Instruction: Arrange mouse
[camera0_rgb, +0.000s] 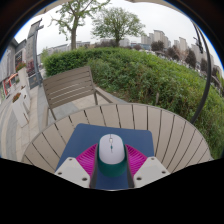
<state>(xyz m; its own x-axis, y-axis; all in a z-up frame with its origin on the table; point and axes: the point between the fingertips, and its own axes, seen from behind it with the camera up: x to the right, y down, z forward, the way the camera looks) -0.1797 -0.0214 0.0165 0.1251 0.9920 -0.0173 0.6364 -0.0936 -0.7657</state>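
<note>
A white and grey mouse (111, 150) with a dark teal rear lies over a blue mouse mat (84, 135) on a round wooden slatted table (172, 130). My gripper (111, 162) has the mouse between its two fingers. The magenta pads (89, 158) touch the mouse's left and right sides with no gap showing. The mouse points away from me, along the fingers. I cannot tell whether it rests on the mat or is held just above it.
A wooden slatted chair (68, 85) stands beyond the table at the far left. A green hedge (150, 70) runs behind the table. A paved path with objects at its side (18, 100) lies to the left.
</note>
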